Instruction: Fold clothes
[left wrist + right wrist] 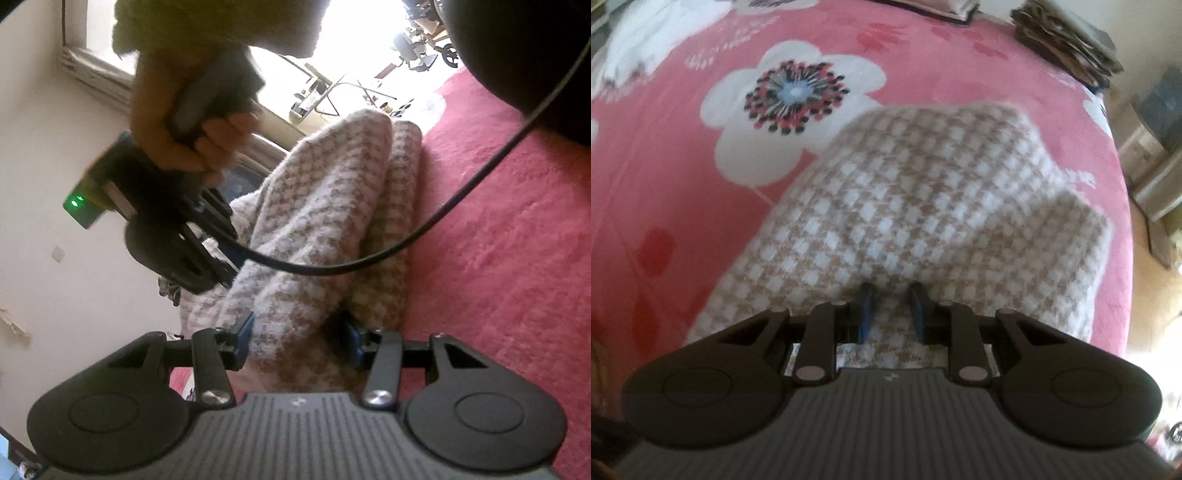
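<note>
A beige-and-white houndstooth knit garment (923, 206) lies folded over on a pink flowered blanket (665, 155). My right gripper (892, 306) is shut on its near edge, blue pads pinching a bunch of the fabric. In the left wrist view the same garment (317, 221) hangs in thick folds, and my left gripper (299, 339) is shut on a fat fold of it between the blue pads. The right gripper (199, 236), held by a hand, shows on the garment's far left edge in that view.
A black cable (461, 192) runs across the garment in the left wrist view. A stack of folded cloth or papers (1067, 40) sits at the blanket's far right corner. A white wall (55, 147) and a window frame (92, 70) are at left.
</note>
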Demonstrator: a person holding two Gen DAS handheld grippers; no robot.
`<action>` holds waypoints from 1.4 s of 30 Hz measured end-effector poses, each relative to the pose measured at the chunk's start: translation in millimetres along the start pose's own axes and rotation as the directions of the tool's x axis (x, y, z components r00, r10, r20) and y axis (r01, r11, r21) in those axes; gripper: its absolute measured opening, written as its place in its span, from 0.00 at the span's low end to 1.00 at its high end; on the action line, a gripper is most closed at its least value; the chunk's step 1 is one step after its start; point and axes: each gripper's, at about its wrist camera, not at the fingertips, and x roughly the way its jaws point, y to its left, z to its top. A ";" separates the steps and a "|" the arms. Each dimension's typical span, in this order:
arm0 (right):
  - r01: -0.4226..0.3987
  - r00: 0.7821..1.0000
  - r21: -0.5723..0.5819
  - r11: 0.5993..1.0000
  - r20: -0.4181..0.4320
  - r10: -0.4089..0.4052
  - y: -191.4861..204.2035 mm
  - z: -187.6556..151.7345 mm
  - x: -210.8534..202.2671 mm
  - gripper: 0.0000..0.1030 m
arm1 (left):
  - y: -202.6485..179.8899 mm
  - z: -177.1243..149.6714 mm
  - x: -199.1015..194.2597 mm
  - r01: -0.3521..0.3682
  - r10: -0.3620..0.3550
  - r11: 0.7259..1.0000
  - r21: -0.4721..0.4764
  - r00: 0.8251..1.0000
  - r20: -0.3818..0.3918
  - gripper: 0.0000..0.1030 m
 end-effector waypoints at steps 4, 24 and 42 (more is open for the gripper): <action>-0.037 0.998 0.056 0.998 0.058 0.034 -9.6 1.3 -46.7 0.20 | -2.4 -6.7 0.8 0.000 0.000 1.000 -0.008 1.000 0.004 0.48; -0.077 0.992 -0.030 0.997 -0.098 0.074 25.4 -73.5 -17.4 0.16 | 113.5 -57.4 -9.9 0.523 -0.576 0.592 -0.613 0.807 0.131 0.64; -0.213 0.974 0.198 0.957 -0.040 0.225 33.4 -99.3 -24.3 0.16 | 173.9 -97.3 36.6 0.315 -0.529 0.301 -0.900 0.840 0.117 0.66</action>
